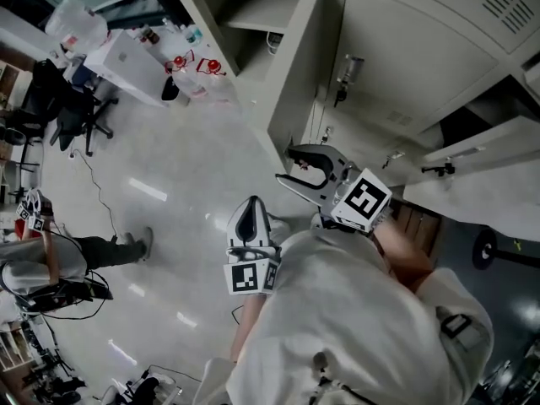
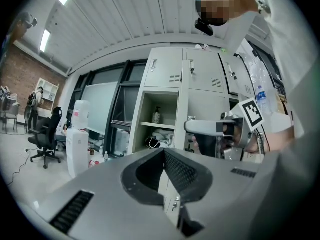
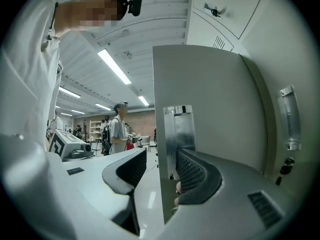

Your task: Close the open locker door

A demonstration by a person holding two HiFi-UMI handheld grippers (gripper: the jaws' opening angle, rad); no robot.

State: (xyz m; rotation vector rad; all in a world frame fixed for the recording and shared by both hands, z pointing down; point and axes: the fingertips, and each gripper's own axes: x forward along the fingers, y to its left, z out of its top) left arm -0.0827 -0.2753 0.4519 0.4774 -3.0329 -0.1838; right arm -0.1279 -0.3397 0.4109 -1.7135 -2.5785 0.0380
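The open locker door point(image 1: 297, 67) stands out from the grey lockers, edge on in the head view. Its compartment point(image 2: 159, 126) holds a bottle and some bundled items on shelves. My right gripper point(image 1: 292, 165) is open and straddles the door's free edge. In the right gripper view the door point(image 3: 215, 109) and its metal latch plate point(image 3: 178, 131) stand between the jaws of the right gripper point(image 3: 161, 156); contact cannot be told. My left gripper point(image 1: 251, 218) hangs lower and to the left, away from the door. Its jaws meet at the tip of the left gripper point(image 2: 165, 151) with nothing in them.
Closed locker doors point(image 1: 422, 49) fill the right. A white table with bottles point(image 1: 135, 62), an office chair point(image 1: 80, 112) and a water dispenser point(image 2: 77, 139) stand to the left. A person point(image 1: 59, 256) is on the floor at left; another person point(image 3: 117, 129) stands behind.
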